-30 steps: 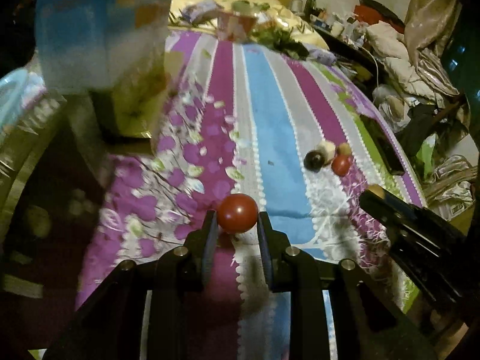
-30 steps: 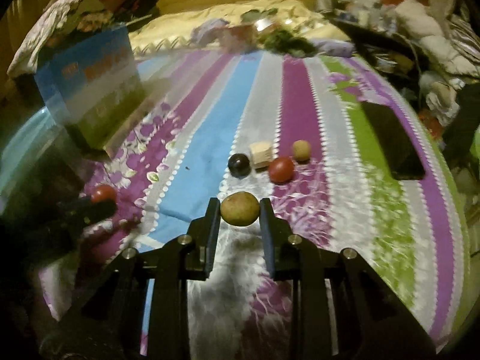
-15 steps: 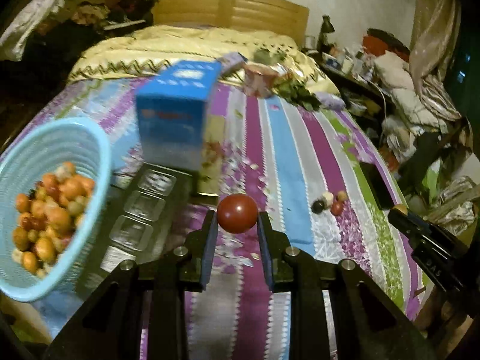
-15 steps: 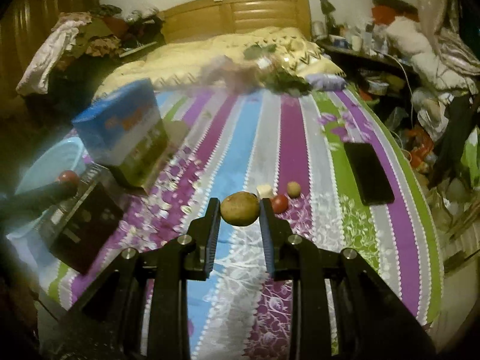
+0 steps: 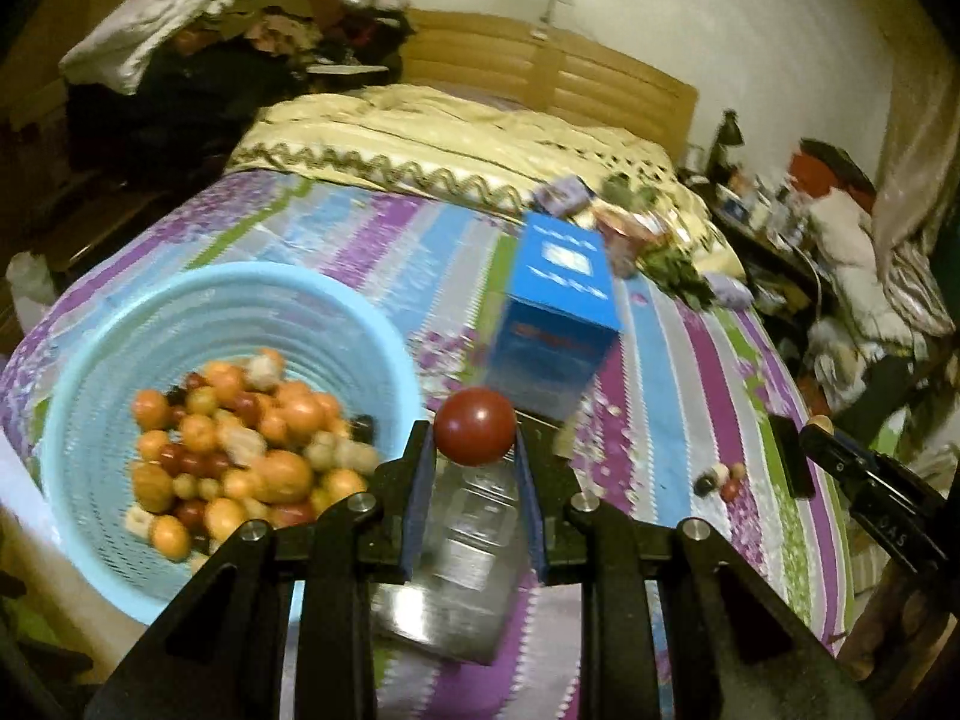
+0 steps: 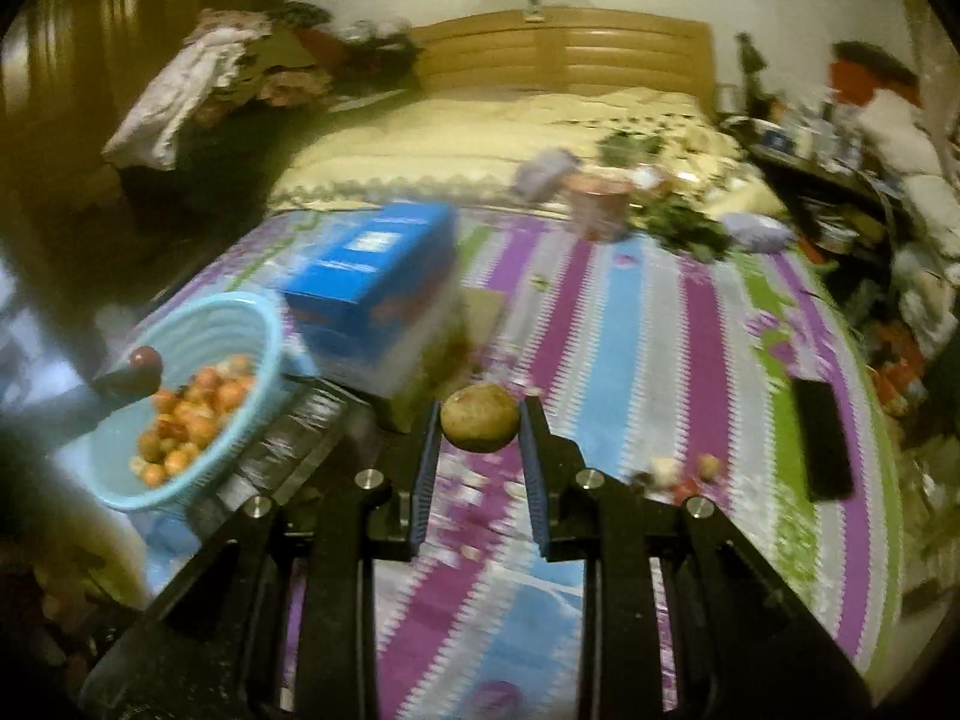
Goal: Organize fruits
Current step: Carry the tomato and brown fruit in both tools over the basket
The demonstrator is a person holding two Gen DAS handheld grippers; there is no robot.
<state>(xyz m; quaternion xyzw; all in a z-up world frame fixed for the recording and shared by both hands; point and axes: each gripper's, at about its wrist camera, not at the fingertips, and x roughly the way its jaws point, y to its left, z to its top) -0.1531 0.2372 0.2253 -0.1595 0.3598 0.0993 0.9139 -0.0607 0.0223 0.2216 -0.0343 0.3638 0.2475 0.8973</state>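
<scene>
**Red fruit and brown fruit both lifted, basket close by**

Red and glossy, the round fruit [image 5: 474, 426] sits pinched at the tips of the left gripper [image 5: 474, 450], whose jaws are closed narrowly on its sides. It hangs above the bed's striped cover [image 5: 672, 360], just right of the pale blue basket [image 5: 90, 360] and in front of the upright blue box [image 5: 558, 324]. A clear plastic tray [image 5: 462, 552] lies directly beneath the jaws.

The right gripper [image 6: 480, 438] holds a brown, speckled fruit [image 6: 480, 417] the same way, jaws tight on either side, above the cover and well right of the basket.

My reading is that the job is mostly done: the basket already carries a large heap of orange, red and pale fruit [image 5: 240, 444]. What remains is these two pieces in the air plus a small cluster of loose fruit [image 5: 720, 477] still lying on the cover near a dark phone [image 6: 825, 438].

Neither held fruit points anywhere much. The red one is near spherical, with no clear long axis. The brown one is slightly oval, its longer side running across the jaws, from pad to pad.
</scene>
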